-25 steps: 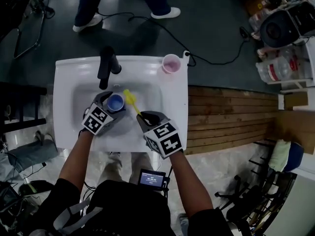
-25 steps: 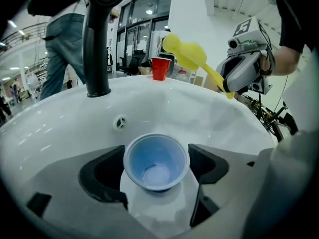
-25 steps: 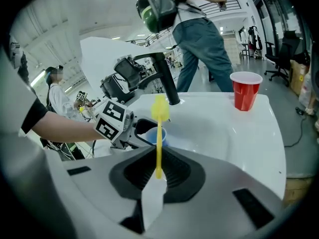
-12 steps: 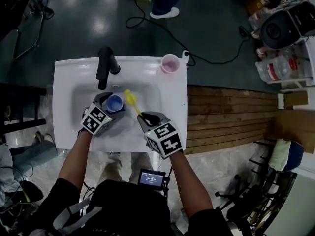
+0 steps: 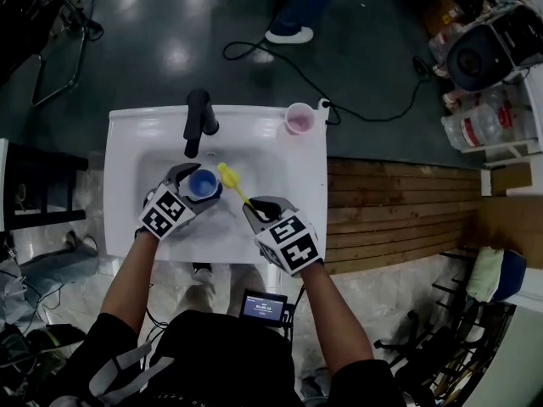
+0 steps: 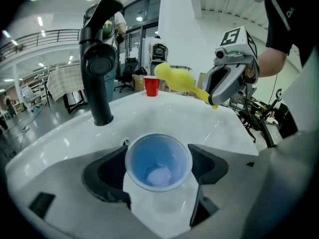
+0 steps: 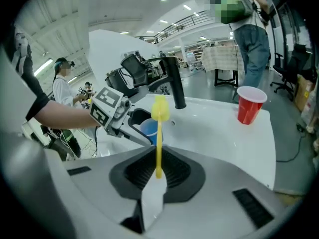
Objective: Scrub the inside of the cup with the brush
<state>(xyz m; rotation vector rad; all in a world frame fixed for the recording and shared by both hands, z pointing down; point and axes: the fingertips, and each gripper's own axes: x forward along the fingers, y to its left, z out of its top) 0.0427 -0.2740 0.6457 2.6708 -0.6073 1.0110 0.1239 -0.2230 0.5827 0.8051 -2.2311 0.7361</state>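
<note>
A blue cup (image 5: 202, 184) (image 6: 158, 161) is held upright over the white sink basin (image 5: 254, 159), with my left gripper (image 5: 193, 186) (image 6: 158, 167) shut on it; its mouth faces up and the inside looks bare. My right gripper (image 5: 254, 209) (image 7: 158, 169) is shut on the thin handle of a yellow brush (image 5: 229, 177) (image 7: 159, 128). The brush head (image 6: 173, 78) hangs just right of the cup and above its rim, outside the cup. In the right gripper view the cup (image 7: 148, 130) shows just behind the brush handle.
A black faucet (image 5: 198, 119) (image 6: 97, 59) stands at the sink's back edge, close behind the cup. A red cup (image 5: 299, 118) (image 7: 249, 104) sits on the sink's back right corner. A cable (image 5: 356, 100) lies on the floor beyond. Wooden planks (image 5: 399, 210) lie to the right.
Both grippers, cup and brush keep about the same pose over the basin. The head camera has shifted, so the sink sits a little lower and further right in view. A person beyond the sink walked on.
</note>
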